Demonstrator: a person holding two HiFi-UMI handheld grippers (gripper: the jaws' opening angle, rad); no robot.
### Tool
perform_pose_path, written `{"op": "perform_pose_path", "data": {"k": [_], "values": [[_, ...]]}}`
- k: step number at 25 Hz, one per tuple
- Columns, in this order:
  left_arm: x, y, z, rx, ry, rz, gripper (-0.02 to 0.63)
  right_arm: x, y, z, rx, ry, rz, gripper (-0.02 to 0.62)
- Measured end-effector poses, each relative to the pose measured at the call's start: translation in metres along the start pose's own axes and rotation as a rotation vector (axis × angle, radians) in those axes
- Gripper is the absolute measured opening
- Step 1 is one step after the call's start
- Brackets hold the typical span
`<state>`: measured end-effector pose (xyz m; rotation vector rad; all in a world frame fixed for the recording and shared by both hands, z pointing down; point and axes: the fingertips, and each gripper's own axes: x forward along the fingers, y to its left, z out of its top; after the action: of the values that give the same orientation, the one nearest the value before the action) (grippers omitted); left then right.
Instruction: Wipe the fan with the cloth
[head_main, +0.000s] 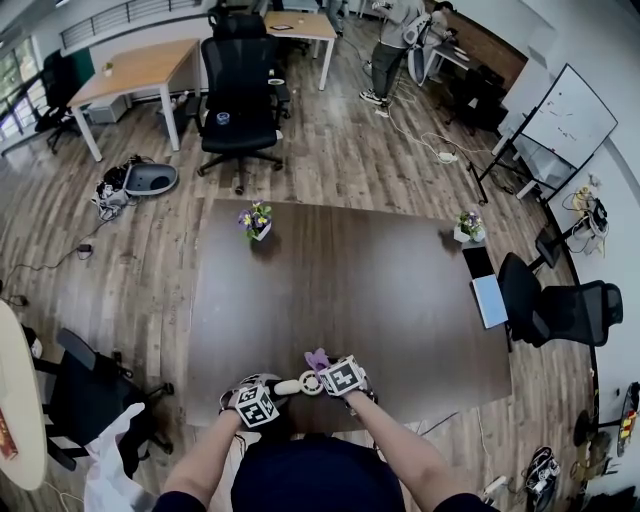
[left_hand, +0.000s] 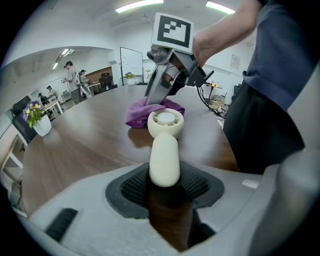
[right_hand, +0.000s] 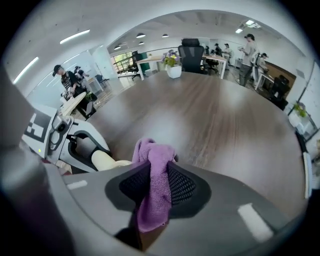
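The big brown bench (head_main: 380, 290) has both grippers at its near edge. The left gripper (head_main: 272, 394) jaws squeeze the handle of the small white fan (left_hand: 165, 145). The right gripper (head_main: 326, 372) jaws pinch the purple cloth (right_hand: 155, 185) there too.

At the near edge of the dark table (head_main: 380, 290), the left gripper (head_main: 272, 393) and the right gripper (head_main: 325, 370) come close together. A cream handheld fan (head_main: 303, 384) sticks out from the left gripper's fingers. Its round head lies just beside the right gripper's fingers, where a purple cloth (head_main: 317, 357) bunches. Well beyond the fingers stands a flower pot (head_main: 257, 222).
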<state>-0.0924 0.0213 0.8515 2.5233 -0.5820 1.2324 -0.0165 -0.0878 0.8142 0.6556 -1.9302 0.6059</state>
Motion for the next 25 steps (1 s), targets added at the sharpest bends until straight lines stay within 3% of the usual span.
{"op": "perform_pose_path", "data": {"k": [5, 9, 16, 25], "values": [[0.001, -0.003, -0.002, 0.016, 0.005, -0.012, 0.192, 0.008, 0.021, 0.007, -0.096, 0.000, 0.022, 0.110], [0.001, -0.003, -0.002, 0.016, 0.010, -0.021, 0.192, 0.005, 0.037, 0.023, -0.265, -0.007, -0.007, 0.110], [0.003, -0.004, 0.000, 0.016, 0.025, -0.020, 0.192, 0.011, 0.072, 0.033, -0.429, 0.008, 0.008, 0.110], [0.001, -0.004, 0.000, 0.010, 0.031, -0.016, 0.192, 0.018, 0.104, 0.028, -0.444, 0.008, 0.077, 0.109]]}}
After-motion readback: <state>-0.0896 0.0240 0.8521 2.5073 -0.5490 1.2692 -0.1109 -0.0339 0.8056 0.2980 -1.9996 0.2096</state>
